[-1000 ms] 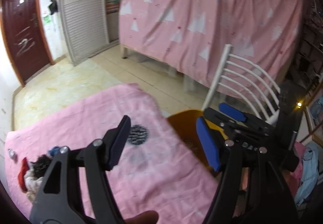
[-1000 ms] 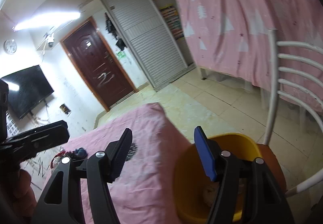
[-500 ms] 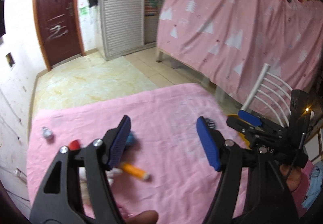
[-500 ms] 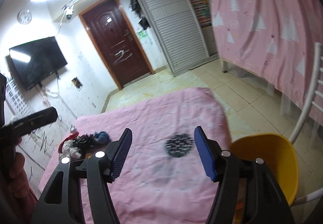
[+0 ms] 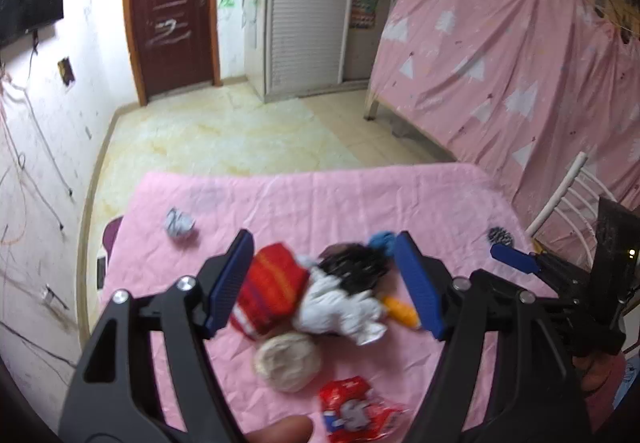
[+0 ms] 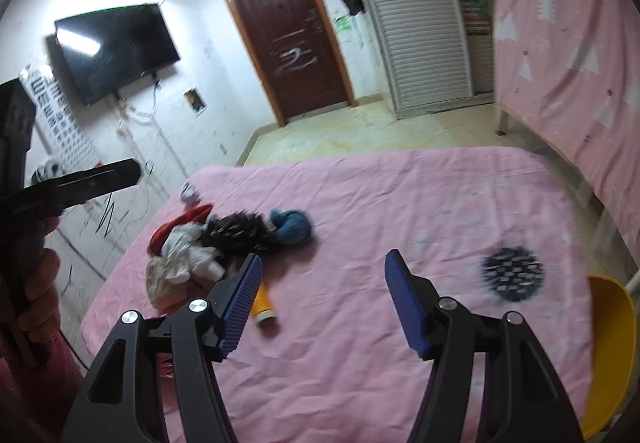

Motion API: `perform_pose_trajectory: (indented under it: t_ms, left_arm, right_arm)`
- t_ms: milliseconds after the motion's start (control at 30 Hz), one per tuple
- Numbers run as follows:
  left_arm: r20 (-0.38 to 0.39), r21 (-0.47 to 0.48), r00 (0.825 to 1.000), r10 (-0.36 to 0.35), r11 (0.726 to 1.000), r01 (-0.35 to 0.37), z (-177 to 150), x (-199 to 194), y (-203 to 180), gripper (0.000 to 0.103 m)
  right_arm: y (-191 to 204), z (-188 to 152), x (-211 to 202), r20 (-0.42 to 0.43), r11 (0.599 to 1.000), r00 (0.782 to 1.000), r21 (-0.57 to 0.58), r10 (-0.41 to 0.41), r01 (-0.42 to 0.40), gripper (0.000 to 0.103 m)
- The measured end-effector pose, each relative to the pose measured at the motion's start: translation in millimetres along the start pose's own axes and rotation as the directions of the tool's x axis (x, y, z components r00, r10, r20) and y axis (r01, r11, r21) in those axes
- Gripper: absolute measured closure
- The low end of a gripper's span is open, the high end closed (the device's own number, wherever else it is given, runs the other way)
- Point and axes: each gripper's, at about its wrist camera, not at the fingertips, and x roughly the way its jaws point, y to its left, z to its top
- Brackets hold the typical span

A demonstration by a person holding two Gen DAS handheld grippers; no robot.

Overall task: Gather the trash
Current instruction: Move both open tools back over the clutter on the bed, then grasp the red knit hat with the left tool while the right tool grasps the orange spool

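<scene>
A pile of trash lies on the pink-covered table (image 5: 328,199): a red wrapper (image 5: 272,287), white crumpled plastic (image 5: 340,307), a black bag (image 5: 352,267), a blue ball (image 5: 382,241), an orange tube (image 5: 400,309), a beige wad (image 5: 286,361), a red snack packet (image 5: 356,409). A crumpled paper ball (image 5: 179,224) lies apart at the left. My left gripper (image 5: 324,283) is open above the pile. My right gripper (image 6: 320,303) is open over the table; the pile (image 6: 224,239) and orange tube (image 6: 262,303) lie to its left. A black patterned ball (image 6: 513,273) lies right.
A yellow bin (image 6: 610,355) stands off the table's right edge by a white chair (image 5: 568,195). A pink curtain (image 5: 520,63) hangs at the right. A dark door (image 6: 288,31), a wall television (image 6: 114,47) and tiled floor lie beyond.
Both grippers have swung left from the yellow bin toward the table. The trash pile has come under the left gripper. Both stay open.
</scene>
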Motion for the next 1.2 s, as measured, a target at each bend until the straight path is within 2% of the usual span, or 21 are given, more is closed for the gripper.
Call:
perform_pose_trajectory:
  t_ms: [233,500,533,567,633,667,767,900,1000,1067,1100,1133,1200]
  left_arm:
    - [-0.066,-0.029,0.998,0.013,0.999,-0.015,-20,23,28,0.033]
    - [-0.131,-0.094,0.989,-0.067,0.994,0.055,-30,50,47,0.033]
    - [-0.135,-0.108,0.987,-0.087,0.991,0.073,-31,52,50,0.038]
    - [-0.135,-0.117,0.985,-0.105,0.989,0.089,-32,54,52,0.052]
    - [-0.136,-0.151,0.979,-0.150,0.980,0.129,-32,56,57,0.058]
    - [-0.132,-0.165,0.978,-0.161,0.976,0.139,-32,55,60,0.064]
    - [-0.126,-0.179,0.978,-0.164,0.974,0.140,-32,54,64,0.075]
    - [-0.129,-0.206,0.976,-0.178,0.967,0.150,-35,56,73,0.077]
    - [-0.123,-0.202,0.982,-0.142,0.973,0.115,-37,55,79,0.078]
    - [-0.129,-0.188,0.983,-0.128,0.977,0.103,-39,56,80,0.082]
    - [-0.129,-0.181,0.984,-0.126,0.978,0.101,-40,56,80,0.084]
    - [-0.127,-0.169,0.985,-0.116,0.981,0.093,-41,54,79,0.085]
    - [-0.117,-0.151,0.989,-0.091,0.986,0.073,-42,51,78,0.088]
  right_arm:
    - [32,-9,26,-0.094,0.996,0.995,-0.078,0.027,-0.035,0.045]
    - [47,-11,49,-0.173,0.990,0.985,-0.137,0.016,-0.040,0.045]
    - [48,-11,50,-0.179,0.989,0.984,-0.140,0.014,-0.040,0.045]
    - [49,-11,52,-0.184,0.989,0.983,-0.143,0.013,-0.040,0.045]
    - [51,-11,58,-0.202,0.988,0.979,-0.151,0.010,-0.041,0.045]
    - [52,-11,60,-0.209,0.987,0.978,-0.154,0.009,-0.042,0.045]
    - [56,-10,67,-0.222,0.987,0.975,-0.154,0.015,-0.050,0.045]
    - [58,-10,72,-0.231,0.987,0.973,-0.154,0.014,-0.051,0.045]
    - [59,-10,73,-0.232,0.986,0.973,-0.161,0.009,-0.047,0.045]
    - [61,-10,74,-0.233,0.985,0.972,-0.168,0.005,-0.045,0.046]
    - [62,-9,74,-0.233,0.984,0.973,-0.173,0.002,-0.043,0.058]
    - [63,-9,75,-0.229,0.983,0.973,-0.182,-0.012,-0.031,0.074]
    - [67,-5,79,-0.228,0.981,0.973,-0.194,-0.031,-0.015,0.089]
